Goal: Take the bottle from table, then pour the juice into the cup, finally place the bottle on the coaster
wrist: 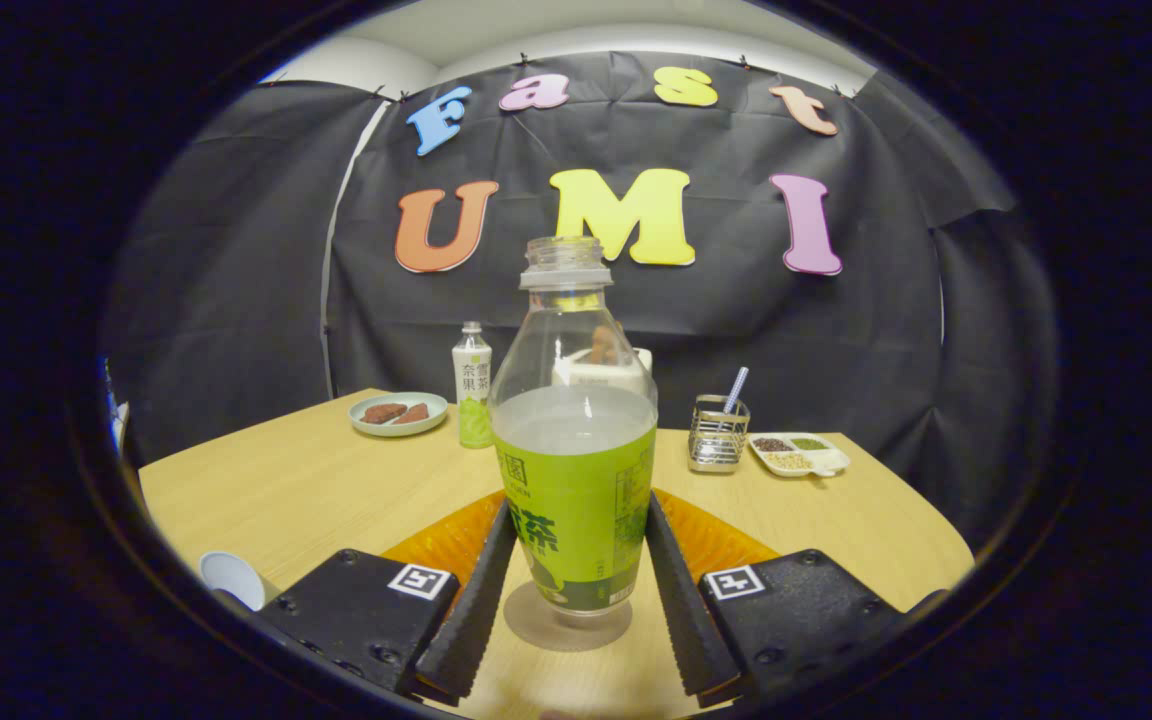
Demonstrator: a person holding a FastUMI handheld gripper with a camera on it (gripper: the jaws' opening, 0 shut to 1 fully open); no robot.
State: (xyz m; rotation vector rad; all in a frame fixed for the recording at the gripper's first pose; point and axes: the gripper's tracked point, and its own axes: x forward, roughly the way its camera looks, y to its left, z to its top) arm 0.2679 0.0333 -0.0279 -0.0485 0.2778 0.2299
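Observation:
An uncapped clear bottle (576,470) with a green label stands upright between my fingers, about half full of pale juice. Its base rests on or just over a pale round coaster (536,628) on the wooden table (316,480). My gripper (579,508) is shut on the bottle, with both fingers (481,590) pressed against the label's sides. A light-coloured cup (232,578) sits to the left, beside the left finger's body and near the table's front edge.
An orange plate (446,545) lies just behind the bottle. Farther back stand a small capped bottle (472,398), a dish with brown pieces (398,413), a wire holder with a straw (718,432), a divided snack dish (798,453) and a white box (626,372).

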